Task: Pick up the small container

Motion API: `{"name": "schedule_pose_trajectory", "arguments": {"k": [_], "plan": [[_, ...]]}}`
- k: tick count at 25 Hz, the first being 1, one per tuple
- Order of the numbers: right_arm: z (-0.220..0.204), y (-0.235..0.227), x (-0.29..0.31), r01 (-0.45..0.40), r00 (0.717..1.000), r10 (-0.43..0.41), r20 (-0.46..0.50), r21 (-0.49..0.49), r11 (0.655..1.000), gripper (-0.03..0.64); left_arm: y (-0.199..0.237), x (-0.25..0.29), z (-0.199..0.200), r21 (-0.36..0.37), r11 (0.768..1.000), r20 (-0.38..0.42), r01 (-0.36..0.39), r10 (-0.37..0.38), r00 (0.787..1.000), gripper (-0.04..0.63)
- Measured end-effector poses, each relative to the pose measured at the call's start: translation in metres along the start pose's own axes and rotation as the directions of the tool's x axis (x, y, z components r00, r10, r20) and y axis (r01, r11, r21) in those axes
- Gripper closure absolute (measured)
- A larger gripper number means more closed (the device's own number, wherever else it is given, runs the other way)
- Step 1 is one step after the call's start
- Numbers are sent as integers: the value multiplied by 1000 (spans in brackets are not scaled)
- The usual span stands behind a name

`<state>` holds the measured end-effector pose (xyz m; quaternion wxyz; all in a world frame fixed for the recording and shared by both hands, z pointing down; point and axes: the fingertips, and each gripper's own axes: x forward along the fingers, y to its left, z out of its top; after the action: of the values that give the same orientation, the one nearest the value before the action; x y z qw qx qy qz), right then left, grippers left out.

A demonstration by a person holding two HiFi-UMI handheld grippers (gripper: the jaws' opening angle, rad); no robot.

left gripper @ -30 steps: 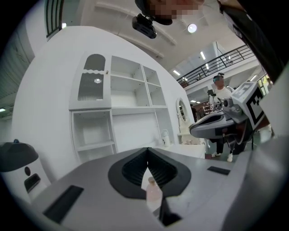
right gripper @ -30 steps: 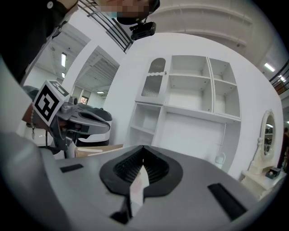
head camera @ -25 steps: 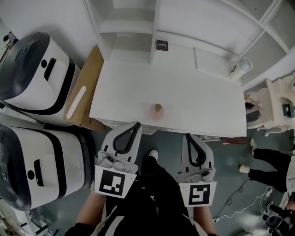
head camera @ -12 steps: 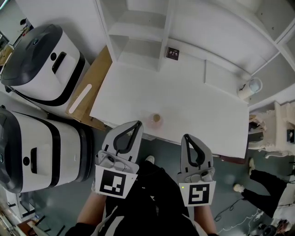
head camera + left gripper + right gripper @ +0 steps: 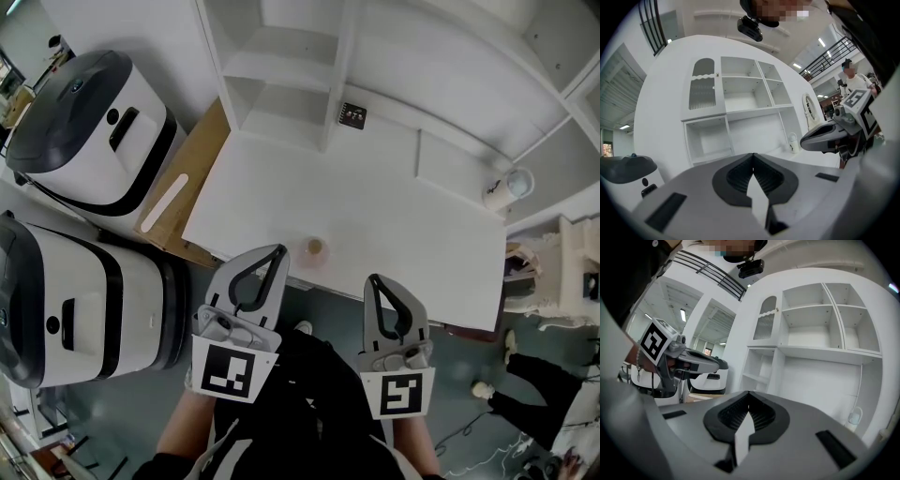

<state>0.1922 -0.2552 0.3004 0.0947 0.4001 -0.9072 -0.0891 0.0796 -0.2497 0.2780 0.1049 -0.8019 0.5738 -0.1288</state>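
White table (image 5: 394, 206), with a shelf unit (image 5: 281, 66) at its rear; 2 white-and-black machines stand left of it, the far machine (image 5: 94, 122) and the near machine (image 5: 75, 309); a cardboard sheet (image 5: 183, 202) lies between the far machine and the table. My left claw (image 5: 278, 250) and my right claw (image 5: 373, 279) point level at the table's front edge, side by side and apart; both have their jaws pressed together with nothing between them. A white jug (image 5: 509, 186) stands at the table's right rear. The small container (image 5: 317, 247) sits on the table by the front edge, near my left claw's tip, untouched, left of my right claw's line.
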Motion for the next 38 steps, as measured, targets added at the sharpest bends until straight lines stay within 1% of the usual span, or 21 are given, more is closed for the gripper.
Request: {"name": "schedule_pose_trajectory", "arguments": {"k": [4, 7, 11, 17, 23, 27, 31, 35, 38], "plan": [[0, -3, 4, 8, 1000, -8, -2, 1, 1000, 614, 2, 5, 1, 5, 1000, 10, 10, -10, 1000, 594], [-1, -2, 9, 7, 1000, -7, -20, -5, 1000, 614, 8, 8, -2, -2, 1000, 9, 12, -12, 1000, 594], [-1, -2, 21, 13, 1000, -13, -18, -7, 1000, 614, 17, 15, -7, -10, 1000, 4, 19, -19, 1000, 594], [-7, 0, 37, 15, 999, -14, -46, 22, 1000, 614, 28, 30, -14, -27, 999, -1, 40, -40, 999, 594], [-25, -1, 51, 14, 996, -9, -87, 53, 999, 614, 31, 42, -25, -42, 997, -31, 66, -68, 997, 594], [-40, 4, 60, -12, 994, 20, -110, 70, 997, 614, 34, 45, -34, -48, 996, -45, 72, -74, 996, 594], [-59, 16, 68, -72, 988, 79, -136, 58, 996, 614, 36, 46, -42, -49, 996, -60, 72, -75, 995, 594], [-89, 30, 72, -129, 964, 122, -238, -15, 992, 612, 40, 45, -50, -54, 996, -80, 71, -75, 994, 594], [-110, 39, 76, -150, 948, 147, -283, 10, 989, 601, 44, 42, -55, -43, 997, -92, 72, -75, 993, 594]]}}
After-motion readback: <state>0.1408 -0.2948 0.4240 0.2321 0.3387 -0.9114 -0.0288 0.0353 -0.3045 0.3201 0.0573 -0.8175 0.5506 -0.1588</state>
